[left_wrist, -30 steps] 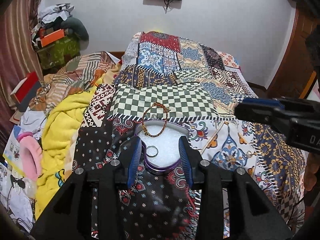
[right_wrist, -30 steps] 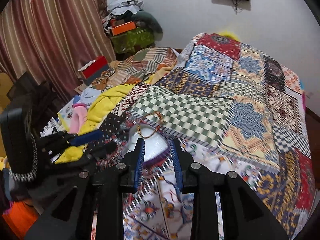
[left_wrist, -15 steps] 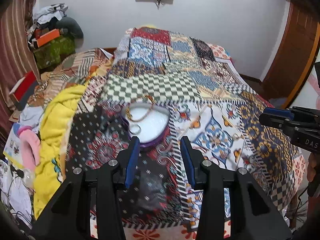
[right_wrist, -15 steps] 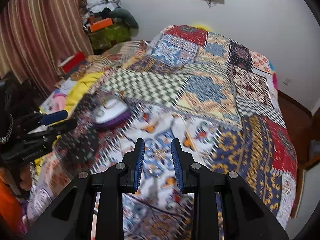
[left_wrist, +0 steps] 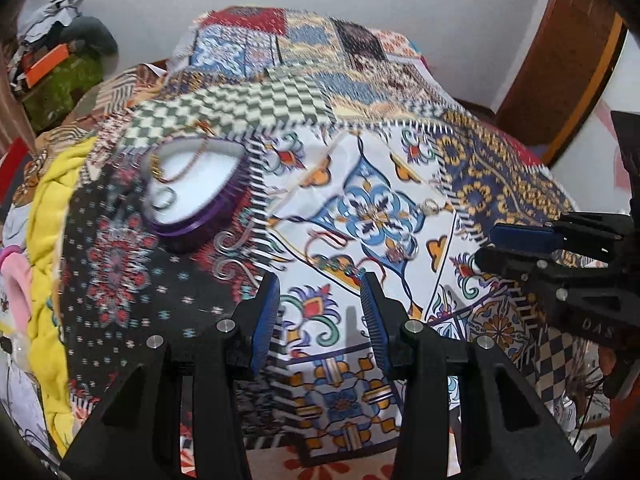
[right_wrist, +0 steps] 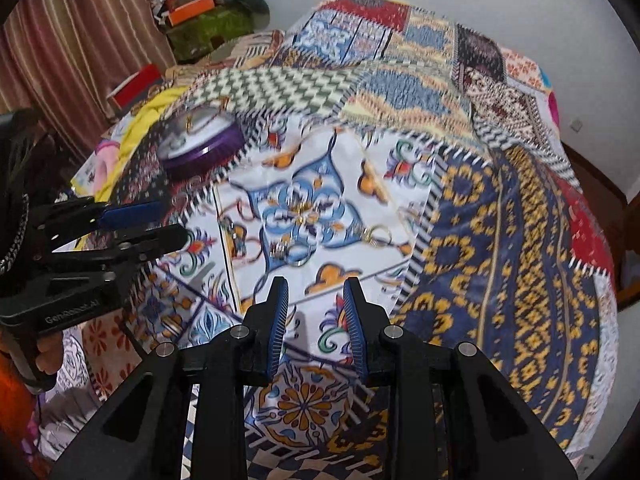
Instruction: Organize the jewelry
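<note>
Jewelry is split between two places: a chain and a ring already lie in the purple-walled heart box [left_wrist: 208,216], while small loose rings [right_wrist: 376,236] and trinkets [right_wrist: 280,249] rest scattered on the white-and-blue patch of the bedspread [right_wrist: 500,208], just ahead of my right gripper [right_wrist: 315,300]. Both that one and my left gripper [left_wrist: 320,300] stand parted and empty. I judge these pieces light, thin, hard and slippery, lying flat on soft cloth, so I would pinch a ring across its rim, pressing slightly into the fabric.
</note>
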`<move>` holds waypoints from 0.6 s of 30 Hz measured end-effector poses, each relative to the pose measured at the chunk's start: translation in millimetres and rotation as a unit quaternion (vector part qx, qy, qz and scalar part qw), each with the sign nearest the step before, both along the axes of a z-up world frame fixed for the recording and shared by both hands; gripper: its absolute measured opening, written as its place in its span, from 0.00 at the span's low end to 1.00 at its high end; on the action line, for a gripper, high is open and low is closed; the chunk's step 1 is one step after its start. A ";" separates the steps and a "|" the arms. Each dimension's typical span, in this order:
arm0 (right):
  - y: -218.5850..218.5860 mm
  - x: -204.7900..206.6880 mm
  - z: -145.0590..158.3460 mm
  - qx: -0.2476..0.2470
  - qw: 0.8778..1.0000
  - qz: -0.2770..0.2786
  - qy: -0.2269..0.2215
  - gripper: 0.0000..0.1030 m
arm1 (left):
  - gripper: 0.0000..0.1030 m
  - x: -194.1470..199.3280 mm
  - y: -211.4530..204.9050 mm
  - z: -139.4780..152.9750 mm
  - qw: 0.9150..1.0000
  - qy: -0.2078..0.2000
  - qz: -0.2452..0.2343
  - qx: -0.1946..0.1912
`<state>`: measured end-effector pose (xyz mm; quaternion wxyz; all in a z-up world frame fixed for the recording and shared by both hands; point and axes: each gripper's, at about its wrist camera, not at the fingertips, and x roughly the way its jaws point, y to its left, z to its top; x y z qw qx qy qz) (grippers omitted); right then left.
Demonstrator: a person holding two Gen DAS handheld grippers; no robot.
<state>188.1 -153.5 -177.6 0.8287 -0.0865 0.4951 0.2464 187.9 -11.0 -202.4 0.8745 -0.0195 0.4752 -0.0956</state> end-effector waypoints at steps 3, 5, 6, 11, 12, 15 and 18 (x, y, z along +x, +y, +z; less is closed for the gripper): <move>0.5 -1.3 -8.2 0.002 1.000 0.003 0.013 0.25 | 0.40 6.8 -3.3 -11.5 1.000 0.014 0.000 0.000; 2.6 0.3 -12.2 0.004 1.000 0.007 0.022 0.25 | 0.40 11.6 -2.9 -18.1 1.000 0.024 0.002 -0.007; 4.0 1.1 -13.8 0.004 1.000 0.009 0.025 0.28 | 0.40 14.6 -2.5 -21.4 0.999 0.031 0.001 -0.014; 13.6 4.7 -17.8 0.001 1.000 0.020 0.017 0.51 | 0.40 19.2 -3.9 -25.6 0.999 0.034 -0.007 -0.028; 15.7 6.4 -18.5 0.001 1.000 0.022 0.017 0.51 | 0.40 19.3 -4.0 -25.8 0.999 0.033 -0.007 -0.027; 20.5 16.1 -24.1 0.009 0.999 0.020 0.030 0.51 | 0.40 19.3 -0.4 -25.3 0.999 0.030 0.000 -0.026; 23.8 25.8 -30.9 0.020 0.999 0.016 0.045 0.51 | 0.40 19.4 8.4 -25.0 0.999 0.029 0.010 -0.034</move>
